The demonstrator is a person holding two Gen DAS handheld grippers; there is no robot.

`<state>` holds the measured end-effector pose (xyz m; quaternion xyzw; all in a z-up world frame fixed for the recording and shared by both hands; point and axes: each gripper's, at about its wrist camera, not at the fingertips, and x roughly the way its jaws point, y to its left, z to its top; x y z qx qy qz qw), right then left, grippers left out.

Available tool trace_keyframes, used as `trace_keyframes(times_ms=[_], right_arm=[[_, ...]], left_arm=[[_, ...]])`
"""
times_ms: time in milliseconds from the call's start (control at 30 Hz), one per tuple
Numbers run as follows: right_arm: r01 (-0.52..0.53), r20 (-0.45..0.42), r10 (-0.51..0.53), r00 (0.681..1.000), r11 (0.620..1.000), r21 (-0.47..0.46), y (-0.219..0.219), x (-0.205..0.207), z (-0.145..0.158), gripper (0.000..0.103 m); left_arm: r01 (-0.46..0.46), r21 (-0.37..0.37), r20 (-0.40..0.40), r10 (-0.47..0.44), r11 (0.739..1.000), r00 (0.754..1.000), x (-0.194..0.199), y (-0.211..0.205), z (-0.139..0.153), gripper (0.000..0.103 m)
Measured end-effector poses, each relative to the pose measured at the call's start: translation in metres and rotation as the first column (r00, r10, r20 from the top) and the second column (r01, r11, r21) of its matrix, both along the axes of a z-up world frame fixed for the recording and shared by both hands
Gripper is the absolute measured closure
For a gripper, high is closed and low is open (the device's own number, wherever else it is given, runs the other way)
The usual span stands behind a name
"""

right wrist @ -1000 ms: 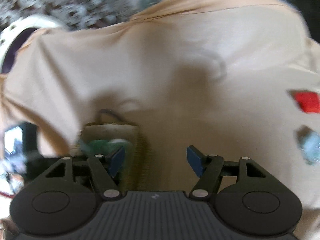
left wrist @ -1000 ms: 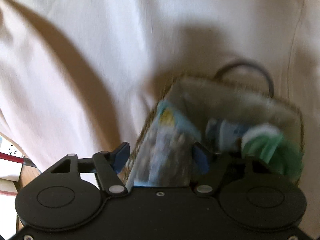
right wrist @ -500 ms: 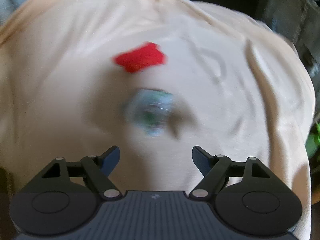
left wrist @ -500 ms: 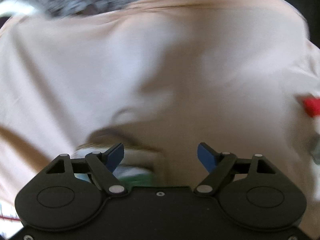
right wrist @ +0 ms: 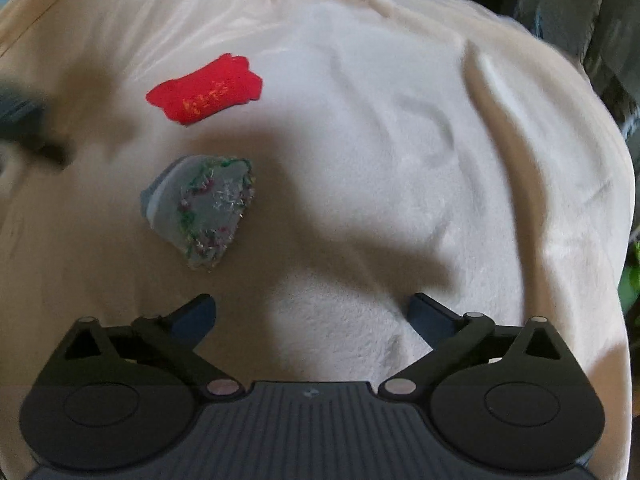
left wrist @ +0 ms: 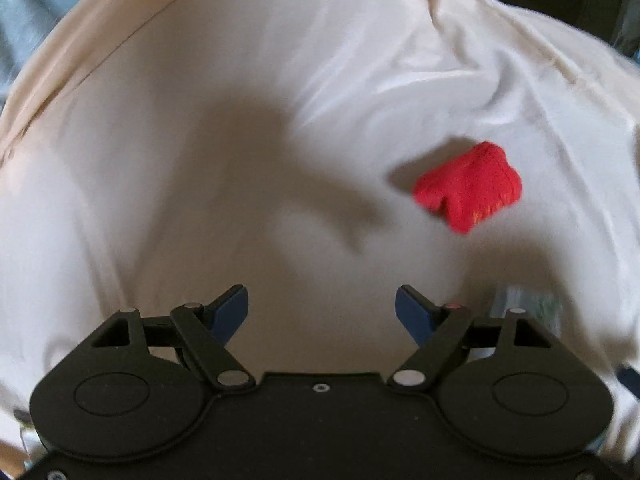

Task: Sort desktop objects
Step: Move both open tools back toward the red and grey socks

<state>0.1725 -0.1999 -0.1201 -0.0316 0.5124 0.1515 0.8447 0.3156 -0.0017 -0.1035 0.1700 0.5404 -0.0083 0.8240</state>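
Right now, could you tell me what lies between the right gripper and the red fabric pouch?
In the right wrist view, a grey embroidered felt piece lies between the open right gripper and the red fabric pouch.

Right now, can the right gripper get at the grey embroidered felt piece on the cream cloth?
Probably yes. The right gripper has its jaws open and empty, and the grey embroidered felt piece lies flat ahead, slightly left, on the cream cloth, apart from the red fabric piece.

Cream-white cloth (right wrist: 400,160) all across the table, grey where the shadows fall; a bright red pouch (right wrist: 205,90) on it, yellow-orange stitched marks across its face; beside it a pale grey felt piece (right wrist: 202,210) flecked with green, red and silvery thread; both grippers black, left gripper (left wrist: 321,312) and right gripper (right wrist: 312,314), with blue fingertips (left wrist: 412,312).
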Motion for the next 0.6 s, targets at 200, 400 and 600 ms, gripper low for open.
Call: trace_keyframes(times_ms=[200,400,600], right_arm=[[-0.044,0.075,0.044,0.996,0.999,0.0,0.0,-0.009,-0.003,0.0],[-0.043,0.101,0.039,0.994,0.999,0.029,-0.003,-0.008,-0.004,0.0],[-0.048,0.114,0.045,0.992,0.998,0.028,-0.003,-0.009,-0.004,0.0]], left_arm=[[0.075,-0.003,0.038,-0.075,0.997,0.996,0.026,-0.041,-0.019,0.025],[0.075,0.027,0.039,-0.076,0.997,0.996,0.044,-0.059,-0.033,0.02],[0.12,0.126,0.08,-0.131,0.985,0.988,0.041,-0.067,-0.044,0.002]])
